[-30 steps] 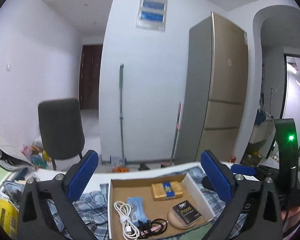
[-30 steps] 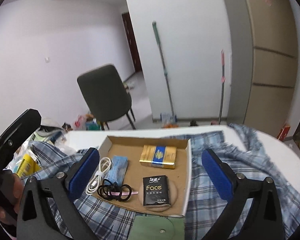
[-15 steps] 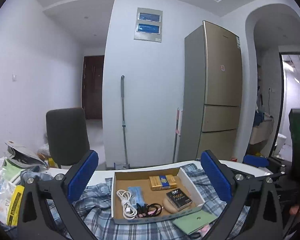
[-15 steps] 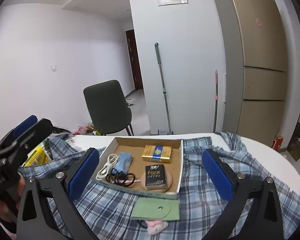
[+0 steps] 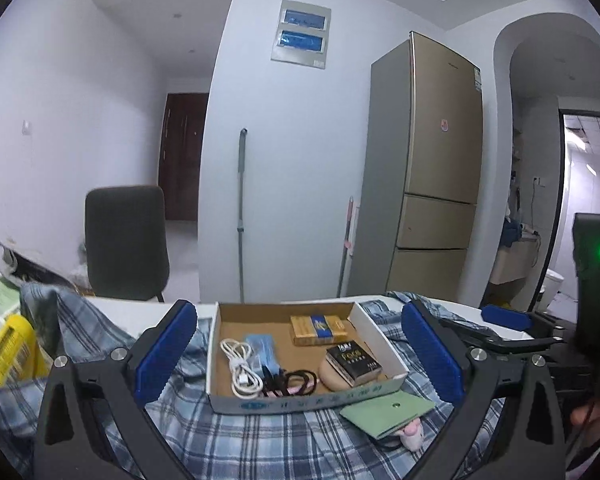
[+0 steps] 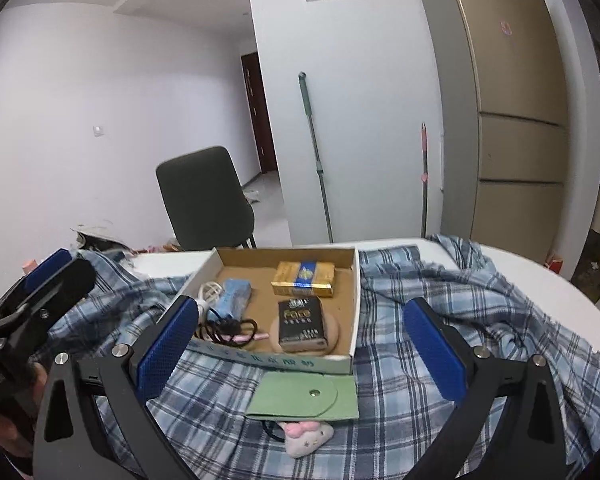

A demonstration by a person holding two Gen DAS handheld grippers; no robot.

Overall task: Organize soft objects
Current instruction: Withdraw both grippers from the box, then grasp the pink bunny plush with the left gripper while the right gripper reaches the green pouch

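Note:
A blue plaid shirt lies spread over the white table, also in the left wrist view. On it stands an open cardboard box holding a white cable, a blue pack, black hair ties, a gold box and a black tissue pack on a tan pad. In front lie a green pouch and a pink-white plush. My left gripper and right gripper are open and empty, held above the shirt before the box.
A dark chair stands beyond the table. A mop and a gold fridge stand against the far wall. Yellow packs and papers pile at the table's left.
Both grippers have pulled back from the box and risen slightly, so the box looks smaller and the green pouch and plush have come into view. Jaws stayed open.

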